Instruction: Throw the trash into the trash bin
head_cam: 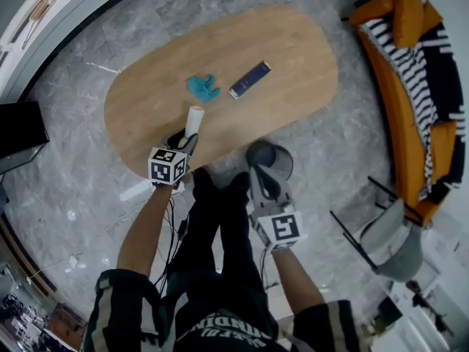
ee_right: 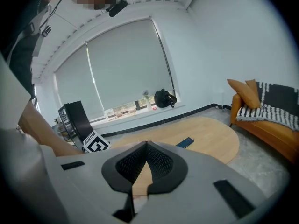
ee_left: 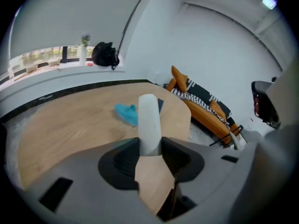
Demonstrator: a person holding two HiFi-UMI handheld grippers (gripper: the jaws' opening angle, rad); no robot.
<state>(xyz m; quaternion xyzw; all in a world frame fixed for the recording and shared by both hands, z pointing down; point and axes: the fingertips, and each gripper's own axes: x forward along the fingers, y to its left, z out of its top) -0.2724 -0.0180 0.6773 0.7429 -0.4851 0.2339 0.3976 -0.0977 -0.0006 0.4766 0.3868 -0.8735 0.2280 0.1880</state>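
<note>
My left gripper (head_cam: pixel 187 139) is shut on a white tube (head_cam: pixel 193 119) and holds it over the near edge of the oval wooden table (head_cam: pixel 293 50). In the left gripper view the tube (ee_left: pixel 149 120) stands up between the jaws of that gripper (ee_left: pixel 149 146). Farther along the table lie a teal crumpled wad (head_cam: pixel 202 88) (ee_left: pixel 127 113) and a dark blue flat pack (head_cam: pixel 250 79) (ee_right: pixel 185 143). My right gripper (head_cam: pixel 265 155) (ee_right: pixel 147 146) hangs over the floor just off the table's near edge, its jaw tips together with nothing between them. No trash bin shows in any view.
An orange sofa (head_cam: pixel 410 72) with a striped blanket lines the right side. A grey chair (head_cam: pixel 392 240) stands at the lower right. A black cabinet (head_cam: pixel 20 130) is at the left wall. A black bag (ee_right: pixel 163 98) sits on the window sill. Cables (head_cam: pixel 176 226) trail by my feet.
</note>
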